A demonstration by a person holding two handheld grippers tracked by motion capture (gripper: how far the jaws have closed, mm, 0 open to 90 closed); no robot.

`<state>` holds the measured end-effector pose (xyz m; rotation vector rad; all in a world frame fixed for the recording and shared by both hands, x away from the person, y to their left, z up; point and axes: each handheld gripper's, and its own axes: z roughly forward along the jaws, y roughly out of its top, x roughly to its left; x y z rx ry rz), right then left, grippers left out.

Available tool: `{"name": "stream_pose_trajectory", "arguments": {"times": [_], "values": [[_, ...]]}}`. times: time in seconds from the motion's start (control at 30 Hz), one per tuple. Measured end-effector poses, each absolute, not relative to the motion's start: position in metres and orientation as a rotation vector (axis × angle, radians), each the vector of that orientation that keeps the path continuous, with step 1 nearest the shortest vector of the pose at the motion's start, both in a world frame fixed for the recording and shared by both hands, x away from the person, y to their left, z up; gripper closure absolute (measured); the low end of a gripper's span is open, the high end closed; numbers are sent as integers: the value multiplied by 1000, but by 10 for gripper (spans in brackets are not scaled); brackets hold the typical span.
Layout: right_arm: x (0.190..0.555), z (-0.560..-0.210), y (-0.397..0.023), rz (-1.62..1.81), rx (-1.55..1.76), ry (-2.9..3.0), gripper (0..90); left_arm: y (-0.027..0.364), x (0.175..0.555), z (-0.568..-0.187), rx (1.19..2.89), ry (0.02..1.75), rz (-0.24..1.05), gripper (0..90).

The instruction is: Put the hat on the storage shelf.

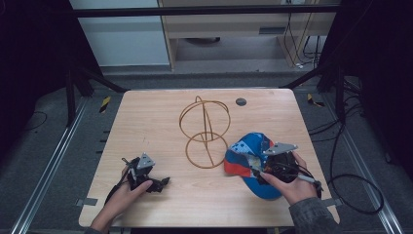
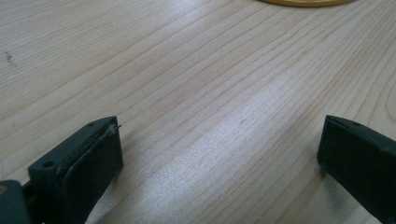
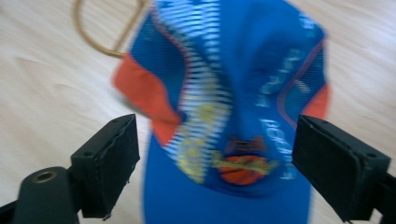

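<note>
A blue cap (image 1: 248,156) with orange panels and a printed front lies on the wooden table (image 1: 146,122) at the right. My right gripper (image 1: 265,170) hovers just over the cap, held by a hand. In the right gripper view its jaws stand wide apart on either side of the cap (image 3: 233,102), so the right gripper (image 3: 215,163) is open. A gold wire stand (image 1: 204,129) of two rings rises at the table's middle. My left gripper (image 1: 163,183) rests low at the front left, and in its own view the left gripper (image 2: 219,154) is open over bare wood.
A small dark round disc (image 1: 240,102) sits near the table's far edge. Part of the gold ring (image 2: 303,2) shows at the top of the left gripper view. Cables (image 1: 350,185) lie on the floor to the right of the table.
</note>
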<state>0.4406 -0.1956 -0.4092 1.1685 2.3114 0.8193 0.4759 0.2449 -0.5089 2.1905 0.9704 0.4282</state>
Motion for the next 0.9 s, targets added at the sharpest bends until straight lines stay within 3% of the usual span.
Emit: {"name": "stream_pose_trajectory", "arguments": {"times": [0.57,0.77,0.9], "values": [[477,-407,-211,822,1266,2373,134,245,476,-509,2191,969,427,0],[490,-412,-206,850,1312,2407,248,245,476,-509,2191,969,427,0],[494,-417,-202,823,1326,2442,378,245,476,-509,2191,969,427,0]]}}
